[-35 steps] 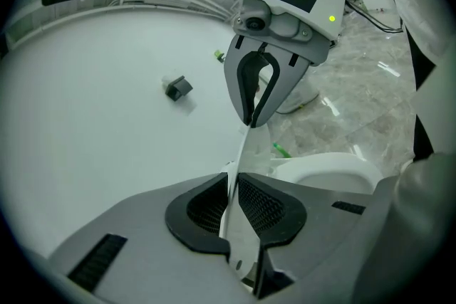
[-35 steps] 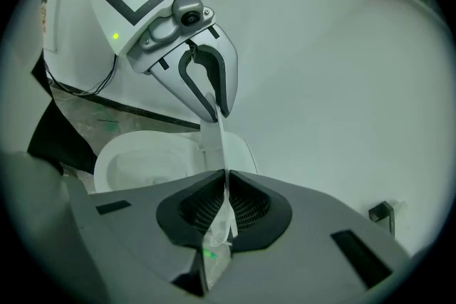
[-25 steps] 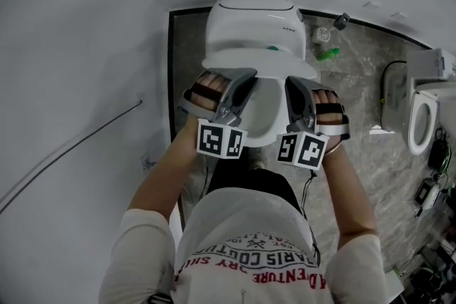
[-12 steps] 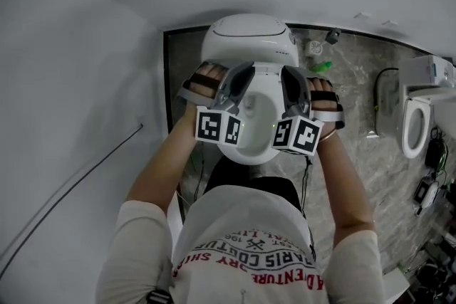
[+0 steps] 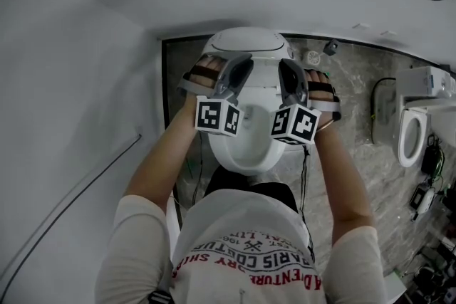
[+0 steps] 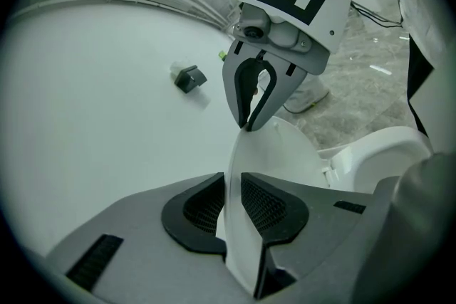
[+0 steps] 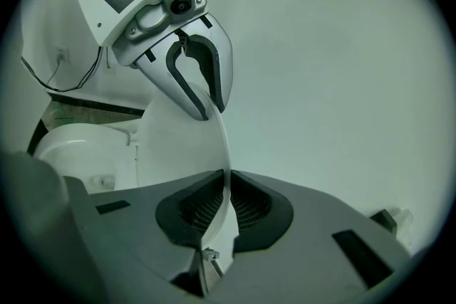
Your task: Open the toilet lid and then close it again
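The left tongs (image 6: 229, 199), jaws just widening, and the right tongs (image 7: 226, 199) pinch the toilet lid (image 6: 274, 153) rim at ten and two o'clock. Twin grips probably steady its swing.

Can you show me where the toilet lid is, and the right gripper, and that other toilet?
toilet lid (image 6: 278, 153): left gripper view, on its white broad face.
right gripper (image 6: 249, 124): left gripper view, midway between its two fingertips.
other toilet (image 5: 417, 113): head view, far right, on the top of its seat ring.
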`<state>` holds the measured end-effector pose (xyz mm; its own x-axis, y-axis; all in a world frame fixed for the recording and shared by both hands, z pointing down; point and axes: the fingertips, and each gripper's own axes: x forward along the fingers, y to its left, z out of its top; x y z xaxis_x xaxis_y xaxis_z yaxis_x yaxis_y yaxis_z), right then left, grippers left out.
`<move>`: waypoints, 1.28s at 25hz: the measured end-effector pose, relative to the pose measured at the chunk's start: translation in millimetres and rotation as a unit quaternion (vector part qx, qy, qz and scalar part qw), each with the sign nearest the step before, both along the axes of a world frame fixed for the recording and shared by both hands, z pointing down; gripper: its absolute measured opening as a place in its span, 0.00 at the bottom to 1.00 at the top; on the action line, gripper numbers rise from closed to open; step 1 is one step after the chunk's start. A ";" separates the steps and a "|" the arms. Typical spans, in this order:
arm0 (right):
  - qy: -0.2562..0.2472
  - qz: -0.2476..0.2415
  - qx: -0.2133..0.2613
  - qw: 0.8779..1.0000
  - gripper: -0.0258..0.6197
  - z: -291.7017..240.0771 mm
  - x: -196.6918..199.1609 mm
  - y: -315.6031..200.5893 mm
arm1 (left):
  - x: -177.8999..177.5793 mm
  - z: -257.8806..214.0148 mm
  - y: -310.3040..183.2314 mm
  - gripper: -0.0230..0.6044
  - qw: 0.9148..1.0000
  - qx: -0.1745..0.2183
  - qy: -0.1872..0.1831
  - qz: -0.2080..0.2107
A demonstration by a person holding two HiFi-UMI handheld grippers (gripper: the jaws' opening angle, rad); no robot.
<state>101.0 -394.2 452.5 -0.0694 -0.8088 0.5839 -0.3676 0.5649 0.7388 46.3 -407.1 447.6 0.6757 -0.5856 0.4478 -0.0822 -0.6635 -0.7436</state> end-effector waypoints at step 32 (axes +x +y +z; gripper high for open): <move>-0.167 0.036 -0.033 0.985 0.09 -27.8 3.0 -38.0 | -2.2 -25.0 -39.1 0.17 0.992 -0.046 0.091 -0.073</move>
